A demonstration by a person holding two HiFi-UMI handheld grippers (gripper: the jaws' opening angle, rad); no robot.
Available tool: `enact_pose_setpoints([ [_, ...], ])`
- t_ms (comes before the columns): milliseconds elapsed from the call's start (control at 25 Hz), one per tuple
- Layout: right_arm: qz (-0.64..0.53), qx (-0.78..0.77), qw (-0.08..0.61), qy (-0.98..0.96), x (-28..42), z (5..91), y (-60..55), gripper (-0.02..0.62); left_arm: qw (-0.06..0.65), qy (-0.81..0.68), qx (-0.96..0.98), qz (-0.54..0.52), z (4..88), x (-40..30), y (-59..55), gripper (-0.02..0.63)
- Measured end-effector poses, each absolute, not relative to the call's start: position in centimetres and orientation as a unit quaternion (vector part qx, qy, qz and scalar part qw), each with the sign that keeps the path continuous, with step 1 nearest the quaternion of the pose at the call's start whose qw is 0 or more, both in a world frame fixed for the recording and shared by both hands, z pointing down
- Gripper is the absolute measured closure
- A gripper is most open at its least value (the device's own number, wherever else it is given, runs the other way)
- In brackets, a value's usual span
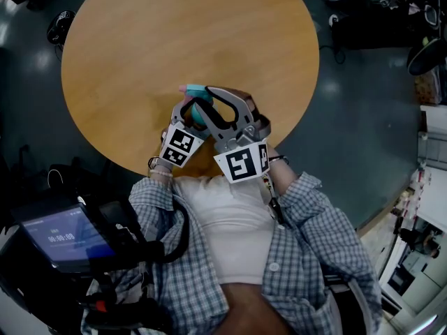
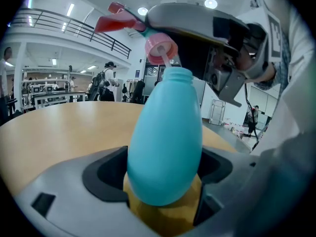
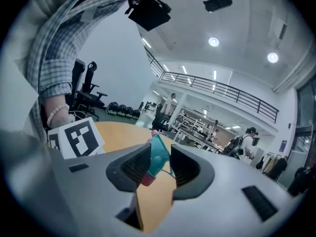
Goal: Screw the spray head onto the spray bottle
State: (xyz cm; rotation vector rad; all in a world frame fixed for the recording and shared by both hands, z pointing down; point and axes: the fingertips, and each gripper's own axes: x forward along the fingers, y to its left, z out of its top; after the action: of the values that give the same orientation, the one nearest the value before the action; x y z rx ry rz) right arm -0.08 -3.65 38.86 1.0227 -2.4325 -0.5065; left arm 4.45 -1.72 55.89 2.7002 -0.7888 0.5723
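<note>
The blue bottle (image 2: pixel 168 137) is gripped around its lower body by the fingers (image 2: pixel 106 174) of the left gripper (image 2: pixel 163 172), which are closed against its sides. It is held roughly upright over the near part of the round wooden bench (image 1: pixel 174 33); whether its base touches the wood cannot be told.

The spray head (image 3: pixel 157 157) is clamped between the fingers (image 3: pixel 133 169) of the right gripper (image 3: pixel 159 167), which are closed on its teal body. In the left gripper view, its pink collar (image 2: pixel 160 47) is seen just above the bottle's open neck, slightly tilted and not seated. A thin tube (image 2: pixel 163 60) runs from the collar down into the neck. The red trigger (image 2: pixel 118 19) is pointed away to the left in that view.

In the head view, both grippers are seen close together in front of the person's chest.
</note>
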Motion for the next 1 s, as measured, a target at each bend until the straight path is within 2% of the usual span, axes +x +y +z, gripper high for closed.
enact_pose_setpoints([
  [720, -0.223, 0.358, 0.253, -0.871, 0.5, 40.9, 0.1, 0.485, 0.131, -0.268, 0.933, 0.202, 56.0, 4.5, -1.8, 0.184],
  [840, -0.229, 0.364, 0.253, -0.867, 1.0, 40.5, 0.5, 0.533, 0.131, -0.268, 0.933, 0.203, 56.0, 4.5, -1.8, 0.184],
  [1000, -0.228, 0.365, 0.256, -0.866, 1.4, 40.5, 0.6, 0.543, 0.131, -0.268, 0.932, 0.204, 56.0, 4.5, -1.9, 0.184],
])
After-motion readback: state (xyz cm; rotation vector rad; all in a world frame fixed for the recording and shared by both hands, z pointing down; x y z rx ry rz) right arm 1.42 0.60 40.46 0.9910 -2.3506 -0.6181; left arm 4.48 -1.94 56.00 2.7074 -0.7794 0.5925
